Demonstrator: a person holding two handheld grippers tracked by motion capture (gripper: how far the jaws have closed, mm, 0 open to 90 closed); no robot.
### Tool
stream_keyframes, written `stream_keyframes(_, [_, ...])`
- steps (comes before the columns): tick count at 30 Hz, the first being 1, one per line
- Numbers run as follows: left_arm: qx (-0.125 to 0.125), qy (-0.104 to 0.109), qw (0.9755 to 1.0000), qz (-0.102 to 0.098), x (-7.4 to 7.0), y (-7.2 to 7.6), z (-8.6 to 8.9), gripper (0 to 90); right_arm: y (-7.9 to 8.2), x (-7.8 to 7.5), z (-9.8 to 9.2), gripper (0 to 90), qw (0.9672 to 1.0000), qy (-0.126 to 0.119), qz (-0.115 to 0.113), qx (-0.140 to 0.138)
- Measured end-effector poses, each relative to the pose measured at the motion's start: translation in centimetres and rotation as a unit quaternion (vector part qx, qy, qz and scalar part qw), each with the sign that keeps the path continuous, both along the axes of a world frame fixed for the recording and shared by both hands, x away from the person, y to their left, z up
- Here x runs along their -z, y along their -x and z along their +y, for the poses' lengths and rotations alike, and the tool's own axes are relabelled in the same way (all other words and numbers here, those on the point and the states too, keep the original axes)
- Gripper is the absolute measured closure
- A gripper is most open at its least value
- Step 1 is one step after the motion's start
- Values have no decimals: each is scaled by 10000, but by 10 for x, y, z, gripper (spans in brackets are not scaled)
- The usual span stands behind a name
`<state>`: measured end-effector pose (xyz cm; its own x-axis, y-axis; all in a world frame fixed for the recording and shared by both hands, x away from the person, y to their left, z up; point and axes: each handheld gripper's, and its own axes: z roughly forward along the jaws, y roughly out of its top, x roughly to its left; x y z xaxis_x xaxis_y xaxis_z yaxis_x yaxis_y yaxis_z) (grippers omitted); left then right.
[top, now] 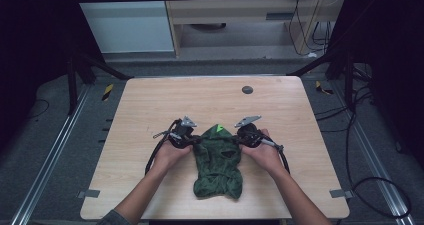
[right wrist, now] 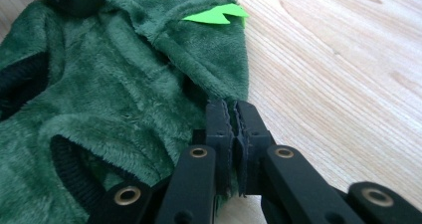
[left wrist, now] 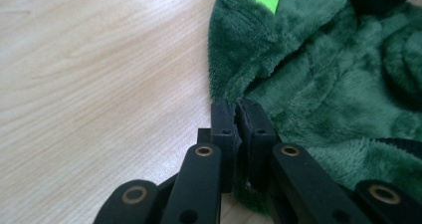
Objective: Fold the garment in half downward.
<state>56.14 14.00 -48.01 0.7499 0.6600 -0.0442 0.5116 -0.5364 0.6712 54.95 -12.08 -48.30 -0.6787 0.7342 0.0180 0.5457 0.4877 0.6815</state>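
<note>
A small dark green plush garment (top: 218, 160) with a bright green spike (top: 219, 129) at its hood lies on the wooden table (top: 150, 105), near the front middle. My left gripper (top: 192, 142) is shut on the garment's left edge; in the left gripper view its jaws pinch the green plush (left wrist: 318, 79) at the gripper (left wrist: 238, 109). On the opposite side, my right gripper (top: 241, 140) is shut on the right edge, and in the right gripper view the gripper (right wrist: 234, 110) clamps the fleece (right wrist: 114, 84) just below the hood spike (right wrist: 214, 15). Black ribbed cuffs (right wrist: 69, 169) show at the sleeve openings.
A dark round disc (top: 247, 89) sits in the table's far middle. Grey tape tabs (top: 88, 193) mark the front corners. Cables (top: 380, 195) trail on the floor to the right, and metal rails (top: 55, 150) run along the left.
</note>
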Motion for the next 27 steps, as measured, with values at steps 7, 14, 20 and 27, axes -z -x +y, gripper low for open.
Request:
stream_keyframes(7, [76, -78, 9999, -83, -6, -1, -3, 861, 0, -9, 0, 863, 9999, 42, -127, -83])
stream_keyframes(14, [122, -93, 9997, -191, -15, -3, -5, 861, 2, -19, -4, 863, 9998, 23, -189, -106])
stream_keyframes(20, [184, -169, 9995, -203, -19, -3, -7, 862, 3, -26, -7, 863, 9996, -24, -249, -148])
stream_keyframes(27, [193, -194, 9992, -288, -27, -2, -9, 862, 3, -32, -8, 864, 9993, -54, -331, -149])
